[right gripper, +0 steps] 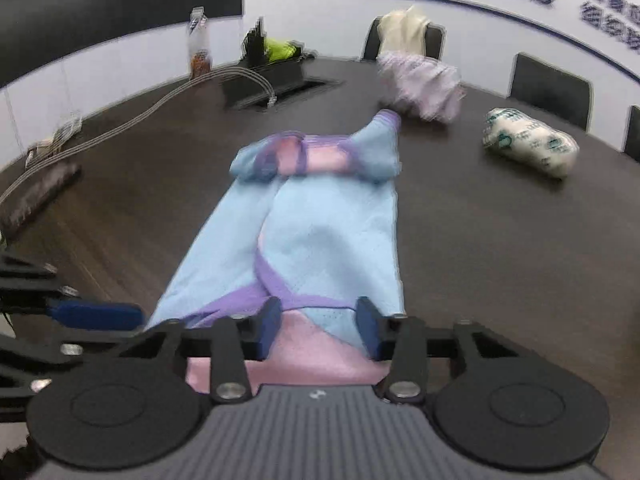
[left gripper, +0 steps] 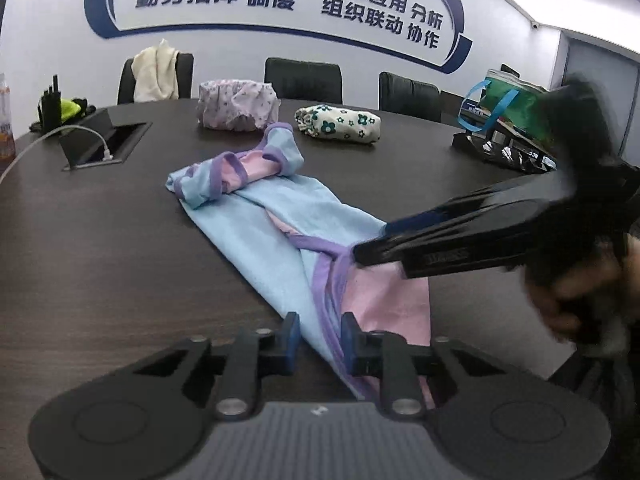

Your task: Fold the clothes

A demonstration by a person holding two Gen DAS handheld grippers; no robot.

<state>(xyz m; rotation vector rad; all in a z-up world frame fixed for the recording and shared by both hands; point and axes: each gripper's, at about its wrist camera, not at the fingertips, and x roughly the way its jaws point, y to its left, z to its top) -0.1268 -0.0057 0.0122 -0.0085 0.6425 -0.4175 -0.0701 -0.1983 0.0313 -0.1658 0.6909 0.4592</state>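
A: Where's the garment [left gripper: 280, 216] relative to jaws?

B: Flat on the dark table [left gripper: 100, 248], drawn out into a long narrow strip. Long axis runs straight away from both grippers toward the far side. Sleeves and purple-trimmed end bunched at the far end, pink lining showing at the near hem.

A: Nearer hand?

B: Both sit at the near hem, about level with each other. Left gripper [left gripper: 320, 340] straddles the near left corner, blue and purple edge running between its fingers. Right gripper [right gripper: 318, 326] sits over the purple band and pink lining, slightly to the right.

A: Jaw state?

B: Left: parted a moderate gap, cloth in the gap, pads not seen pressing on it. Not a confirmed grip. Right: wider gap in its own view, hem between the fingers, no pinch visible. From the left view looks nearly closed side-on, tips on the purple band; motion blur, so trusting the own-wrist view.

A: Other stuff?

B: Two bundled garments further back, floral purple one [left gripper: 238, 110] and white one with green flowers [left gripper: 338, 124], well apart from the strip.

A: Stage?

B: Fits mid-fold, narrowed lengthwise. Near-to-far fold looks plausible, judgement only.
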